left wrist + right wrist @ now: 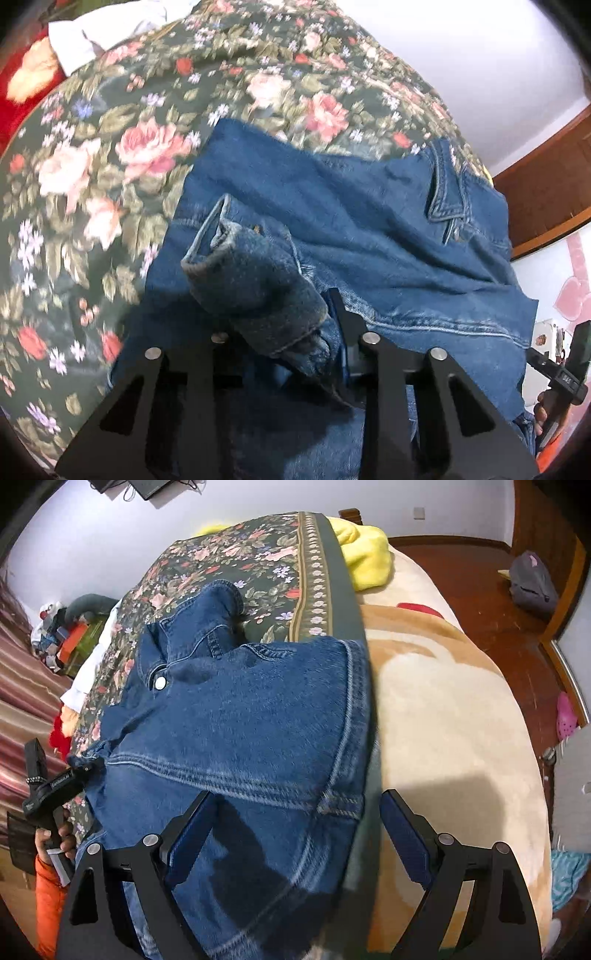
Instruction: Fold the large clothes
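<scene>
A blue denim jacket [332, 206] lies on a floral bedspread [110, 155], collar at the right in the left wrist view. My left gripper [280, 325] is shut on the jacket's sleeve cuff [236, 273], which sticks up between the fingers. In the right wrist view the jacket [240, 720] spreads over the bedspread [229, 561], its metal button [160, 682] at the left. My right gripper [299, 812] is open, its fingers astride the jacket's hem edge without gripping it. The left gripper [55, 786] shows at the left edge of that view.
A cream blanket [443, 720] covers the bed right of the bedspread. A yellow cloth [365, 554] lies at the far end. White cloth [92, 33] and red fabric [22, 110] lie at the far left. Wooden floor [480, 590] runs past the bed.
</scene>
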Demonstrator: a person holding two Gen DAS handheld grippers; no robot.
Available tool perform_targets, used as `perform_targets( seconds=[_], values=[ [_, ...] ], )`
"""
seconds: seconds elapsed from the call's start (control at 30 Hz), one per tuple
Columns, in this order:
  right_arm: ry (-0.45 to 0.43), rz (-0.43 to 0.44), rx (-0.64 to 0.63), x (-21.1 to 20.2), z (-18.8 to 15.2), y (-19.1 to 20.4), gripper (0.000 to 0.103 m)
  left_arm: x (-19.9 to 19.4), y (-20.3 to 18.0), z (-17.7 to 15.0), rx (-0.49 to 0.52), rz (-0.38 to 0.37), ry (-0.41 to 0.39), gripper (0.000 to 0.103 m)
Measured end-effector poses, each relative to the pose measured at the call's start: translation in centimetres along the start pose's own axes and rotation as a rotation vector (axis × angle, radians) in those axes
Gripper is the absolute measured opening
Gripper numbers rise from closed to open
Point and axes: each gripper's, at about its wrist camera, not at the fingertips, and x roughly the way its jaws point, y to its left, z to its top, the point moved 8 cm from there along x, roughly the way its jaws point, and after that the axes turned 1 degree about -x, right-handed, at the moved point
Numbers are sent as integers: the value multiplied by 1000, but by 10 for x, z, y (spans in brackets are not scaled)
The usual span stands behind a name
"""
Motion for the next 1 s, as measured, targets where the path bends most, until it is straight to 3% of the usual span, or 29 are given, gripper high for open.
perform_targets(
  seconds=[0.03, 0.13, 0.23, 0.37, 0.43, 0.53, 0.6, 0.63, 0.67, 0.73, 1.0],
  values=[
    [-2, -3, -5, 1, 1, 1, 89, -6, -7, 3, 27, -7, -28, 17],
    [-9, -15, -27, 2, 5, 6, 89, -30, -27, 15, 153, 63, -144, 16],
    [-36, -30, -49, -5, 14, 12, 89, -62, -47, 29, 232, 72, -273, 16],
    [-94, -16, -86, -21, 25, 25, 89, -76, -53, 41, 279, 85, -342, 16],
    [-84, -30, -107, -16, 24, 28, 89, -61, -41, 37, 274, 119, -297, 18],
    [-22, -66, -109, 4, 15, 23, 89, -23, -13, 22, 233, 156, -138, 23],
    [2, -62, -88, 15, 8, 18, 90, -1, 5, 7, 191, 136, -26, 25],
    [-5, -56, -84, 15, 7, 17, 90, 3, 10, 0, 173, 120, 3, 30],
    [-12, -48, -79, 15, 7, 15, 91, 4, 16, -5, 157, 115, 12, 35],
    [-5, -45, -73, 14, 5, 14, 91, -3, 27, -8, 141, 155, -5, 58],
    [11, -45, -68, 2, 3, 11, 90, -46, 52, -5, 131, 155, -34, 71]
  ],
)
